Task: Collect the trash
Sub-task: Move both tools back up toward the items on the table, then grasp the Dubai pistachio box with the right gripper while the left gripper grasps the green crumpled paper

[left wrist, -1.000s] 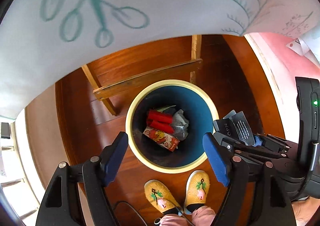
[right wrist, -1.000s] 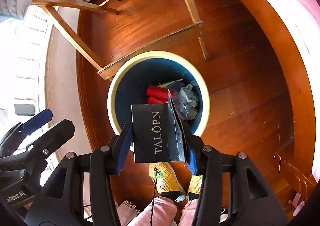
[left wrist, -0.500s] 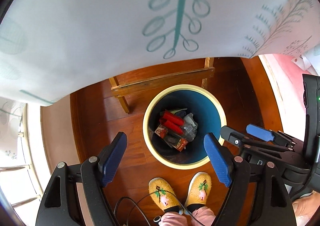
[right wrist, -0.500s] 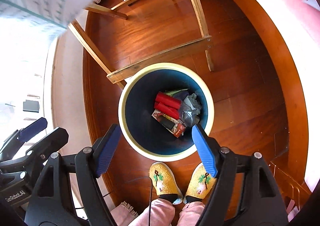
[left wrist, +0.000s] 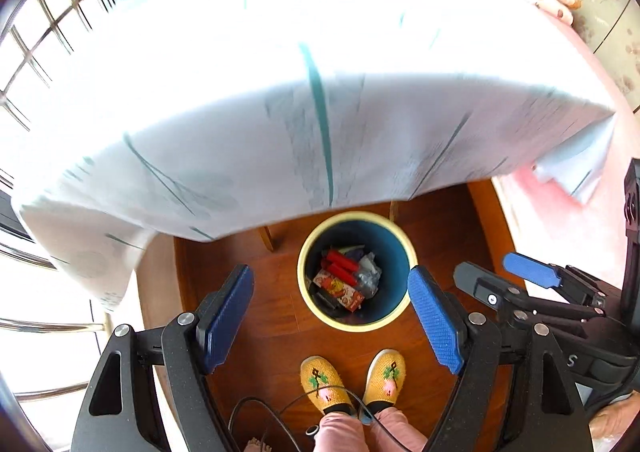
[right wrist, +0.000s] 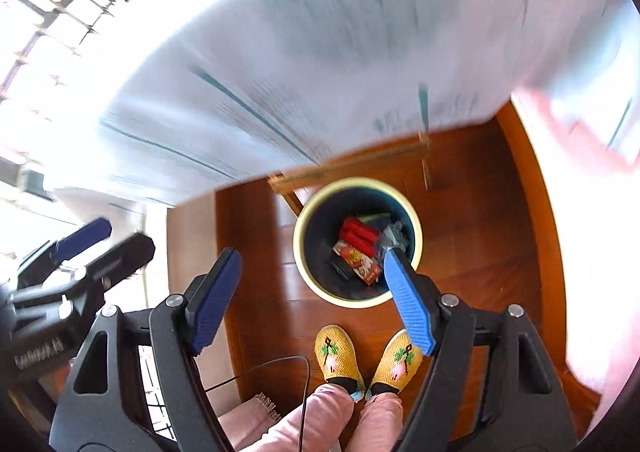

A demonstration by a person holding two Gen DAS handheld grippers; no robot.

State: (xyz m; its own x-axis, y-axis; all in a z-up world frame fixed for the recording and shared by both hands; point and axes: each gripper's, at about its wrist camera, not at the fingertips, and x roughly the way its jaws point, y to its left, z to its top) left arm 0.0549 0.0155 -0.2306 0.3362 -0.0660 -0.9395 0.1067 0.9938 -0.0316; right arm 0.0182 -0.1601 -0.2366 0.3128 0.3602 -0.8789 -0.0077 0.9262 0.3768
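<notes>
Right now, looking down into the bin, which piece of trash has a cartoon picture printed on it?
The flat red and white packet lying in the bin, nearest the person's feet. The red tubes beside it are plain, and the grey wrapper is crumpled and unprinted.

Above the bin (left wrist: 400, 248) the air is clear, mouth wide open, trash (left wrist: 344, 278) lying low inside. The tablecloth (left wrist: 280, 92) overhangs its far rim; a wooden table rail (right wrist: 348, 168) stands just behind. The person's slippers (left wrist: 354, 380) crowd the near side.

Glossy reddish-brown wooden floor (left wrist: 260, 316); a white leaf-patterned cloth (left wrist: 280, 92) drapes the bench; bright daylight enters a barred window (left wrist: 36, 40).
</notes>
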